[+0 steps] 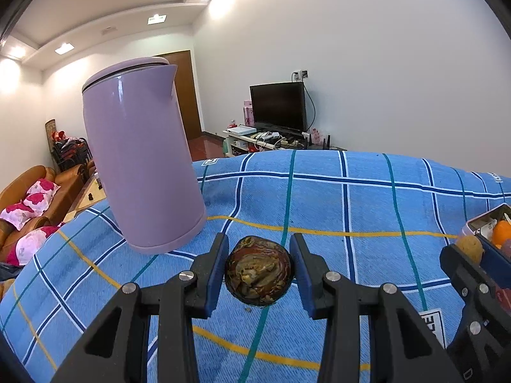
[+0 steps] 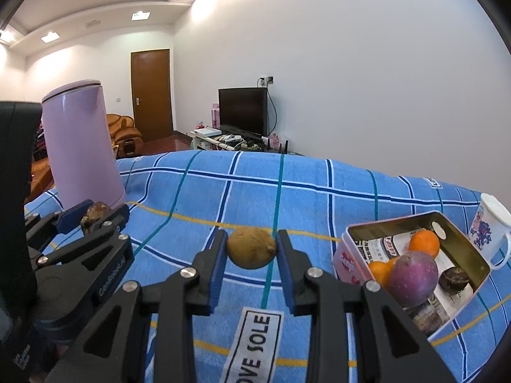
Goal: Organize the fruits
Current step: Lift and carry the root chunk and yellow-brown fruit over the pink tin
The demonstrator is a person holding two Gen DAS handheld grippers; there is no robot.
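1. Surface: a blue plaid cloth (image 2: 319,198) with white, navy, teal and yellow lines covers the work surface; a white "LOVE SOLE" label (image 2: 252,348) is sewn to it. Behind lies a living room with white walls, a brown door (image 2: 151,94), a dark television (image 2: 242,110) on a low stand and an orange sofa (image 1: 38,191).
2. Kettle (image 1: 140,156): lilac, lidded, upright at the cloth's far left.
3. Left gripper (image 1: 259,266): fingers set part-way apart around a dark, wrinkled, brown-red round fruit (image 1: 258,271). The left pad sits against the fruit; at the right pad a thin gap shows, so firm contact there cannot be told. In the right wrist view the same fruit sits between the pads.
4. Right gripper (image 2: 251,252): blue pads clamped on both sides of a tan-brown oval fruit (image 2: 251,248), held clear above the cloth.
5. Tin box (image 2: 453,223): rectangular, open, pink outer wall, paper-lined, on the cloth just right of the right gripper. Contents: two oranges (image 2: 424,244), one large purple round fruit (image 2: 413,277), one dark wrinkled fruit (image 2: 453,279).
6. Mug (image 2: 488,229): white with blue-red print, just beyond the box.
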